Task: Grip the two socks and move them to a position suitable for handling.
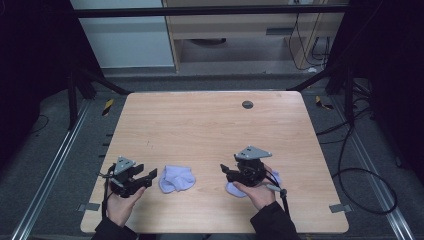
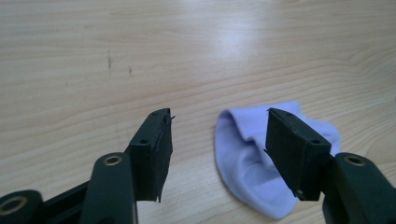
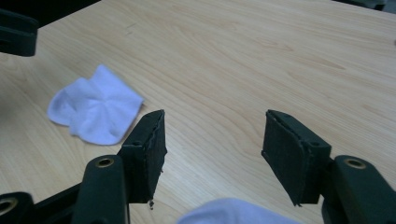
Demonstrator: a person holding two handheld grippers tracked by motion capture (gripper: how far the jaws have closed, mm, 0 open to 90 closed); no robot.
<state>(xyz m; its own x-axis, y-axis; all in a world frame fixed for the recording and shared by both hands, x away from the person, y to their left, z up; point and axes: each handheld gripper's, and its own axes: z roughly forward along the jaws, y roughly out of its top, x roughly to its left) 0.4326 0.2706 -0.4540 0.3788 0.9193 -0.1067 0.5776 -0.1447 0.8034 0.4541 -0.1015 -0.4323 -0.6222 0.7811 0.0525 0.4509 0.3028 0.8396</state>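
High view showed two pale lilac socks on the wooden counter (image 1: 210,125), near its front edge. One sock (image 1: 176,178) lay just to the right of the left gripper (image 1: 148,176), whose fingers (image 2: 152,149) stood wide apart with nothing between them. In the left gripper view that sock (image 2: 254,161) sat ahead and to the right of the gap, part of it behind the right-hand finger, its long axis running obliquely from the cuff end towards the lower right. The second sock (image 1: 234,189) lay under the right hand, mostly hidden by it; the right gripper (image 1: 226,170) pointed leftward above it, fingers (image 3: 147,149) likewise spread and empty, with a sliver of that sock (image 3: 233,212) below them in the right gripper view. The left gripper was the nearer to the first sock, so a small shift rightward would likely centre it. Bare wood stretched far behind both socks, while the front edge lay close behind the hands.
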